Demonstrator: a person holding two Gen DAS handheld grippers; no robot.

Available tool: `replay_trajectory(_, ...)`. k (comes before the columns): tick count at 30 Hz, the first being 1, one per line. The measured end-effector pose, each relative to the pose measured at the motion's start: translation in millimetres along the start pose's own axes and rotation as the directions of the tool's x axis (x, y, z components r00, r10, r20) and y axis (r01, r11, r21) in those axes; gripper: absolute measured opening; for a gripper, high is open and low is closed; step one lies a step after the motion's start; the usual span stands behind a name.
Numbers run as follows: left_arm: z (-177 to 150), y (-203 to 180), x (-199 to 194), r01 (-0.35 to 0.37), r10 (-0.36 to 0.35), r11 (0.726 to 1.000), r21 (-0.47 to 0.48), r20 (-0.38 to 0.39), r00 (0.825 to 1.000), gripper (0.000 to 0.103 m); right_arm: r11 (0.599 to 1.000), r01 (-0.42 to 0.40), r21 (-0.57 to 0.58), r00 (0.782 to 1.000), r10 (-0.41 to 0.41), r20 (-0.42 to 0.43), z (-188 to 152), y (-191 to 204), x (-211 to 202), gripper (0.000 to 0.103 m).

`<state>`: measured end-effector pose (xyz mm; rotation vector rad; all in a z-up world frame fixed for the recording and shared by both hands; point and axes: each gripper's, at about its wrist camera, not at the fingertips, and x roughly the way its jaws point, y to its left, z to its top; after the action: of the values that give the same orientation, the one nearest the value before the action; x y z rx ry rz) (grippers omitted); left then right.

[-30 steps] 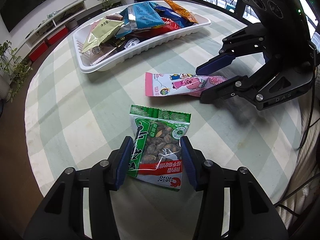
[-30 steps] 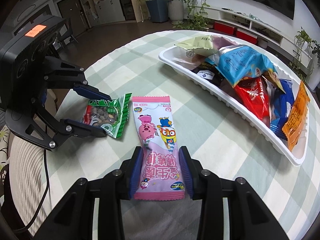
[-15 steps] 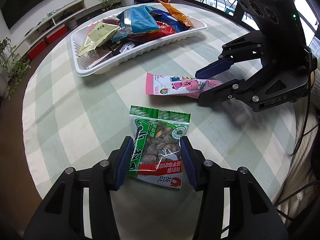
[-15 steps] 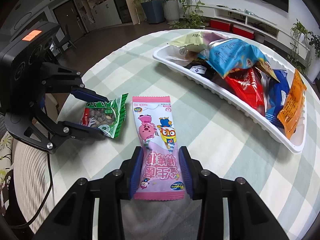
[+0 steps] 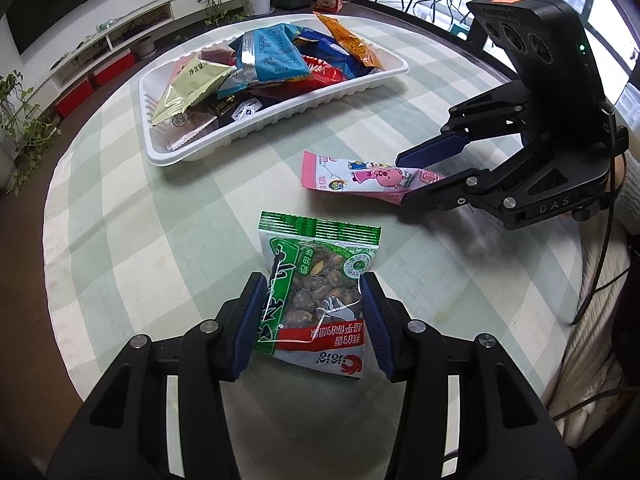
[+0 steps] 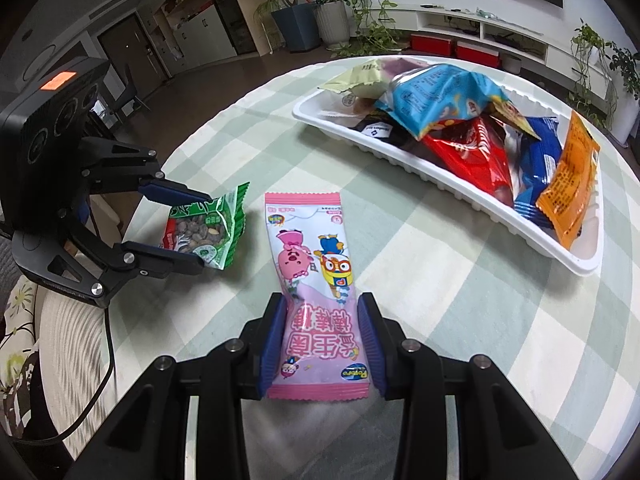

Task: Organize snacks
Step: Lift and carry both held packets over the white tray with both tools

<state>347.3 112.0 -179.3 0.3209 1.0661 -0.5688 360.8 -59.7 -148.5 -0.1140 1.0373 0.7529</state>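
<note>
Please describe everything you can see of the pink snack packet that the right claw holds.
The pink snack packet is a long, flat pillow pack of glossy plastic film with crimped ends. It bears cartoon animals, pink characters and a small blue logo. The right claw is shut on its near end, its blue pads pinching the sides so the film creases. In the left wrist view the packet looks lifted off the checked tablecloth, far end drooping. It is outside the white tray.

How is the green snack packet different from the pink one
The green packet is short, with a clear window showing brown seeds; the pink packet is long, narrow and opaque with cartoon characters. The left gripper grips the green one, the right gripper the pink. Both are outside the white tray.
</note>
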Motion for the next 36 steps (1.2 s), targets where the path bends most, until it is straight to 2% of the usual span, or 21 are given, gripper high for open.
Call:
replay_trajectory(21,29,-10,-9,0.02,-0.019,1.0,-0.019,0.051,0.999,0.045,0.994,-0.012,0.105,0.998,0.005,0.065,-12,-26,-35,0.04)
replay_trajectory(36,67,-10,-18,0.026,-0.023,0.999,-0.02,0.11,0.994,0.045,0.981,-0.024,0.19,0.989,-0.005,0.15,2,-59,-68,0.04)
